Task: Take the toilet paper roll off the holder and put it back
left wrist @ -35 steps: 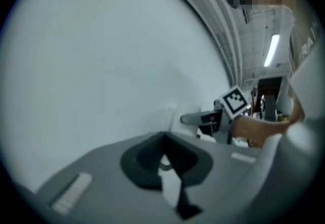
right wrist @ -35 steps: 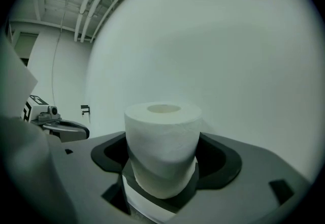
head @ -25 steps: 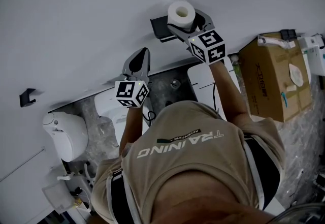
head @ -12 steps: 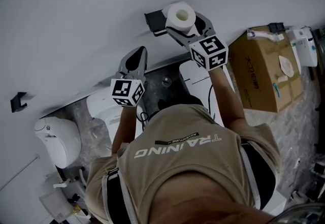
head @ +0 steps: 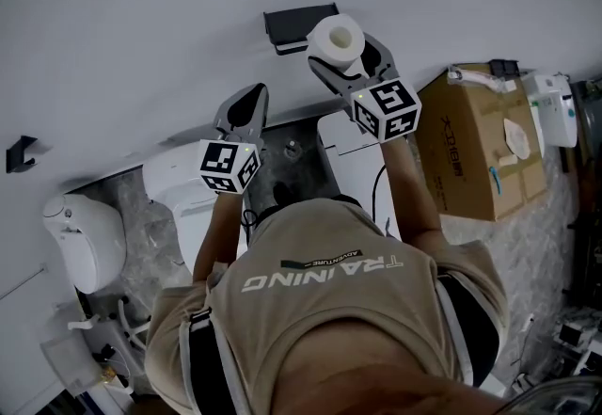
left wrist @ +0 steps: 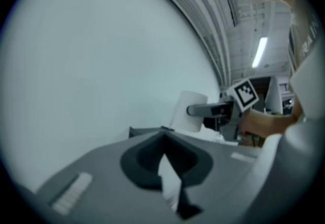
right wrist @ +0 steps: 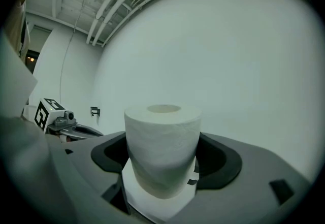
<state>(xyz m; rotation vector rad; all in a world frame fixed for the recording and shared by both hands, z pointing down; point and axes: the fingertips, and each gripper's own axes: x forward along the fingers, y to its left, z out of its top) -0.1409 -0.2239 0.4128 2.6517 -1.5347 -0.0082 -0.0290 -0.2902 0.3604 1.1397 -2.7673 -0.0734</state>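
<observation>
A white toilet paper roll (head: 337,39) stands upright between the jaws of my right gripper (head: 339,54), which is shut on it. The roll is just to the right of the black holder (head: 297,25) on the white wall and off it. In the right gripper view the roll (right wrist: 162,153) fills the space between the jaws of the right gripper (right wrist: 161,174), core hole up. My left gripper (head: 250,103) hangs lower left of the holder, shut, with nothing in it. The left gripper view shows the roll (left wrist: 184,111) beyond the left gripper (left wrist: 167,169).
Below the wall stand a white toilet (head: 177,199), a second white fixture (head: 83,236) at the left and a white lid (head: 356,142). A cardboard box (head: 478,151) sits at the right. A small black hook (head: 19,151) is on the wall, far left.
The right gripper has drawn the roll off the holder; the holder now shows whole, to the roll's left. The left gripper has stayed shut and low.
</observation>
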